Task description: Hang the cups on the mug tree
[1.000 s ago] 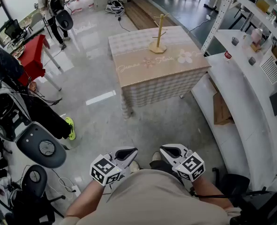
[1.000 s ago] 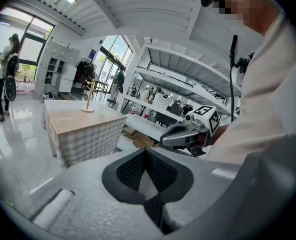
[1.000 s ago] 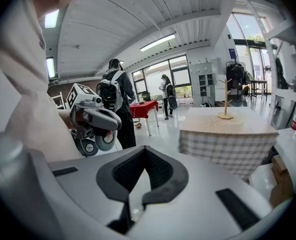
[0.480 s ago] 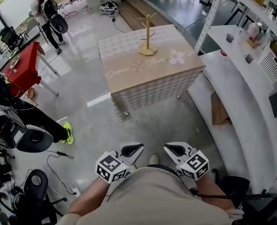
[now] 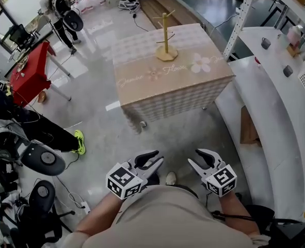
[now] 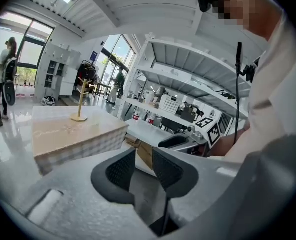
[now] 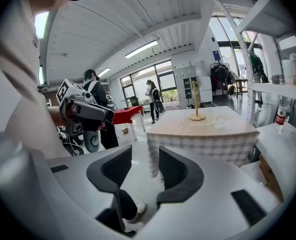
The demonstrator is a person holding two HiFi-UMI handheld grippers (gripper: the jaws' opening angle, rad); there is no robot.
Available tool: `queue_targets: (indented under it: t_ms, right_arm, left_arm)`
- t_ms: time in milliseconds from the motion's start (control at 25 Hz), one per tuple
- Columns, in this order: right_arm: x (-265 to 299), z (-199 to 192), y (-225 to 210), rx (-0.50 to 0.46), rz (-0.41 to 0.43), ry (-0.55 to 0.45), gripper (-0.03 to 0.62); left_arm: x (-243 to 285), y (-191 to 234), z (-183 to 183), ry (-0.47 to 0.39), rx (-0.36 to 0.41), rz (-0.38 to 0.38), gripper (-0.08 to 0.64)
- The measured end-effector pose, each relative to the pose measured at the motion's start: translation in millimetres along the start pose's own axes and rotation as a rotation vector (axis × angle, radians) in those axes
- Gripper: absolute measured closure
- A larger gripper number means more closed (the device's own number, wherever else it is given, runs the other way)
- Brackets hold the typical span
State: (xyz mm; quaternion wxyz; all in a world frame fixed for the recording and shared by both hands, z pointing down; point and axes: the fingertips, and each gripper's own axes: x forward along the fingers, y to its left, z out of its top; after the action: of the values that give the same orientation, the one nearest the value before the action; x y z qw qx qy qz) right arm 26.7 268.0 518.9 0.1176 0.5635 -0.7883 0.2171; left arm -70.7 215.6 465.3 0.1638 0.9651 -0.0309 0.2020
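Head view looks down on both grippers held low in front of the person, well apart from the work. The left gripper has its jaws parted with nothing between them. The right gripper has just been opening its jaws, and they are likewise empty.

The mug tree stands upright near the far edge of a cloth-covered table, across open floor. No cups show on that table. Two small grey things on the curved white counter to the right may be cups (too small to tell).

A cup would likely be stiff, smooth and breakable. It is best pinched by its wall at the rim, leaving the handle free to slide over a peg. The tree looks slender and light, so a careless nudge could tip it.

The floor is glossy, with cables and gear at the left. A red table and another person stand farther off.
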Motion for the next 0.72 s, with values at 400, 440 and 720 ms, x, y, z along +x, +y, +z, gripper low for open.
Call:
queue_targets:
  t_ms: [400,440,720]
  right_arm:
    - [77,44,-104,0.007,-0.106,0.018,0.396]
    - [85,51,-113,0.002,-0.119,0.026,0.39]
    - [148,90,-188,-0.025,-0.219,0.048,0.375]
  left_arm:
    - [48,106,47,0.013,-0.018,0.009,0.46]
    - [52,118,55,0.013,-0.013,0.01,0.46]
    - [75,184,102,0.007,0.037,-0.047,0.545]
